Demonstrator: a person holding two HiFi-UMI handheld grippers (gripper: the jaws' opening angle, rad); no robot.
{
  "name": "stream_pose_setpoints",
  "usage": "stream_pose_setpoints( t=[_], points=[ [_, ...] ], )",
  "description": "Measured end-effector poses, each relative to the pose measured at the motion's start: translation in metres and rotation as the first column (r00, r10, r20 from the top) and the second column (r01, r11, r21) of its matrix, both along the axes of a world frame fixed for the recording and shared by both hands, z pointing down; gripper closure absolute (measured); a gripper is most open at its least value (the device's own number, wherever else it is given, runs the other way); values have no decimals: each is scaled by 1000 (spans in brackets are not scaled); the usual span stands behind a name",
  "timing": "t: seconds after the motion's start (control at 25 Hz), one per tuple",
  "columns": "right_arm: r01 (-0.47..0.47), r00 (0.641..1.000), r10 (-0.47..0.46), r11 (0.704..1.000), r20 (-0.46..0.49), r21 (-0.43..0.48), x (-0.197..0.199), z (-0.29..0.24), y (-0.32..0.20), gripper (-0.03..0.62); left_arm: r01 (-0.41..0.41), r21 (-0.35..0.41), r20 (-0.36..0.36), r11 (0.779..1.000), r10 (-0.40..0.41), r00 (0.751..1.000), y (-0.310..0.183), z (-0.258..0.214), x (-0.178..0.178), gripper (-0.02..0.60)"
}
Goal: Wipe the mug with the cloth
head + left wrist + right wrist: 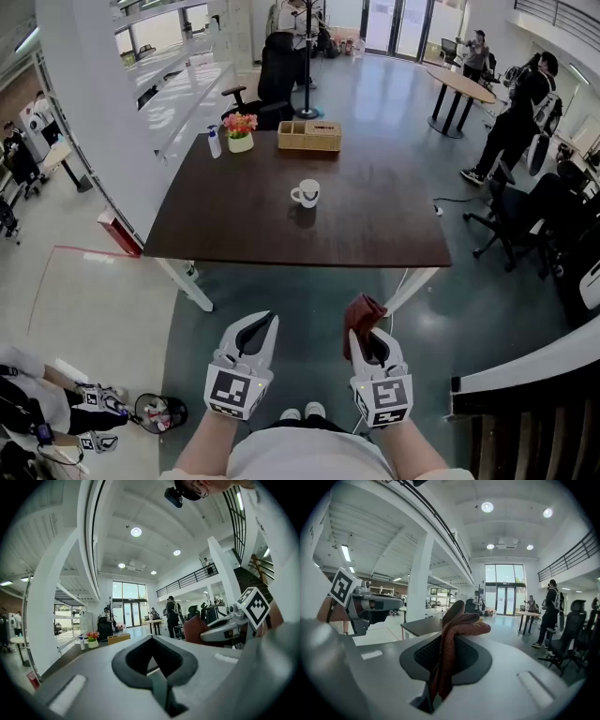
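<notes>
A white mug [306, 193] stands near the middle of a dark brown table [234, 225], well ahead of both grippers. My right gripper [368, 334] hangs below the table's front edge, shut on a reddish-brown cloth [362, 313]. In the right gripper view the cloth [464, 623] bunches over the tips of the right gripper [449, 641] and trails down between the jaws. My left gripper [265, 323] is beside it, shut with nothing held. In its own view the left gripper [151, 640] has its tips touching. The mug does not show in either gripper view.
At the table's far edge stand a wooden tray box [309, 136], a flower pot [240, 131] and a pump bottle [215, 142]. A black office chair [272, 82] sits behind. People [514, 122] and chairs [525, 225] fill the right side, and a stair edge [525, 370] lies at lower right.
</notes>
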State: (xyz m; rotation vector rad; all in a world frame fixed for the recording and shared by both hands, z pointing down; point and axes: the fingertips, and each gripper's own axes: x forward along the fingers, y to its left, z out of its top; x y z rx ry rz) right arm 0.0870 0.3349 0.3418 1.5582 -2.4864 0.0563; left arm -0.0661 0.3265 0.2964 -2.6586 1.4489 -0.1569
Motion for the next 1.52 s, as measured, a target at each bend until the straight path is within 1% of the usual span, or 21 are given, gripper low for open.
stream_pose_setpoints(
  t=[0.16,0.28,0.56,0.64,0.76,0.88,1.0,1.16,1.32,1.52],
  points=[
    [-2,1000,2,1000,11,4,6,2,-8,517,15,-13,5,1000,-15,1000,-7,5,3,581],
    [5,1000,-6,1000,18,6,11,3,-17,517,23,-6,3,1000,-23,1000,-14,5,7,581],
    [18,999,-18,1000,35,8,34,5,-47,517,63,-10,8,998,-63,998,-39,13,20,581],
    [20,999,-20,1000,39,-1,40,8,-57,516,71,-16,9,997,-71,997,-45,16,23,581],
    [20,998,-19,999,53,-29,46,18,-75,516,77,-31,27,997,-76,997,-57,24,27,581],
    [32,998,-29,998,63,-50,40,27,-98,517,91,-43,32,995,-89,996,-78,33,20,581],
    [40,997,-37,998,61,-56,32,34,-129,517,106,-51,29,993,-104,994,-109,41,10,581],
    [33,998,-30,998,49,-62,26,45,-178,517,102,-69,14,992,-101,995,-161,58,2,581],
    [19,999,-17,997,27,-69,16,48,-236,516,79,-70,-24,994,-80,996,-229,64,-11,581],
    [-12,1000,14,996,23,-83,4,48,-325,516,33,-82,-46,996,-37,998,-324,67,-27,581]
  ],
)
